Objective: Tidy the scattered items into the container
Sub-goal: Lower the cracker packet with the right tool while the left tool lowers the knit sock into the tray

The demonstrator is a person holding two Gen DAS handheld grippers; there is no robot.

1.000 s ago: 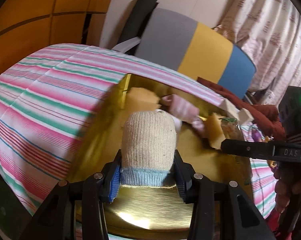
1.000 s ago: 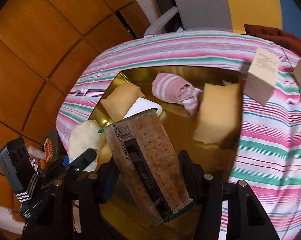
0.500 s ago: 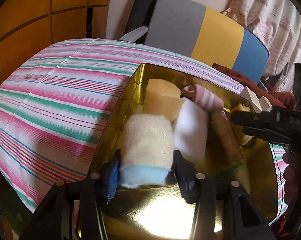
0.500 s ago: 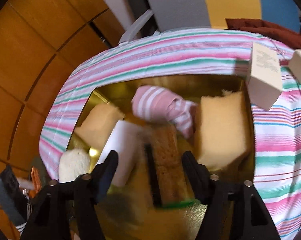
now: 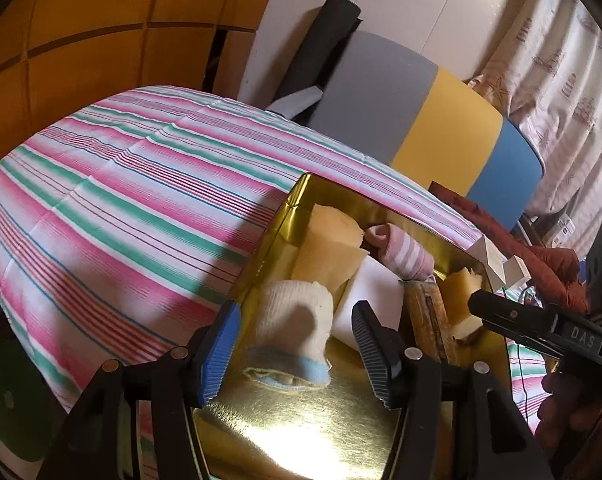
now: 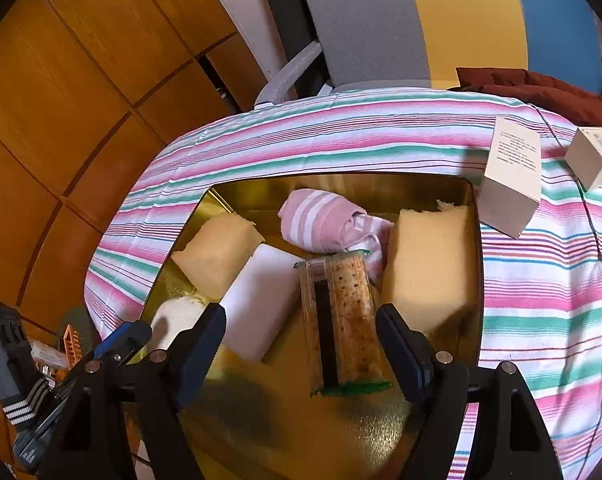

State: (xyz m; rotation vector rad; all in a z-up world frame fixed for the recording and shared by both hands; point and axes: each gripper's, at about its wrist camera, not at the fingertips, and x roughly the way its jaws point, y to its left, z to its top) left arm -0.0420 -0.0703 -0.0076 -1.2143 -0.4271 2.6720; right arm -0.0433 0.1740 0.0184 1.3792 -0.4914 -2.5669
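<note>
Now — status:
Left gripper (image 5: 295,354): jaws have just been opening, stand clear of the cream sock (image 5: 295,330) between them; sock let go, lying in the gold tin (image 5: 301,436) by its left wall.
Right gripper (image 6: 301,344): jaws have just been opening too, pads apart from the cracker pack (image 6: 341,320); pack dropped flat on the tin floor, lengthwise between the jaws.
Already in tin: pink striped sock (image 6: 325,220) at the back, white block (image 6: 261,304), two foam chunks — one far left (image 6: 217,250), one right (image 6: 429,260).
Left to tidy: two small boxes on the striped cloth (image 6: 541,280), outside the tin's right rim — tall box (image 6: 509,176) just beside the rim, small box (image 6: 595,154) further off.
Handling, boxes: prob. light card, stiff but crushable; smooth faces may slip. Take across the two flat side faces, mid-height, gentle squeeze.
Handling, socks & foam: soft, light, squashy — any grip works, no breakage risk.
Handling, cracker pack: fragile inside, slick wrapper; if moved again, hold across the long sides, don't clamp hard.
Room in tin: getting full; free floor mostly near the front edge.
</note>
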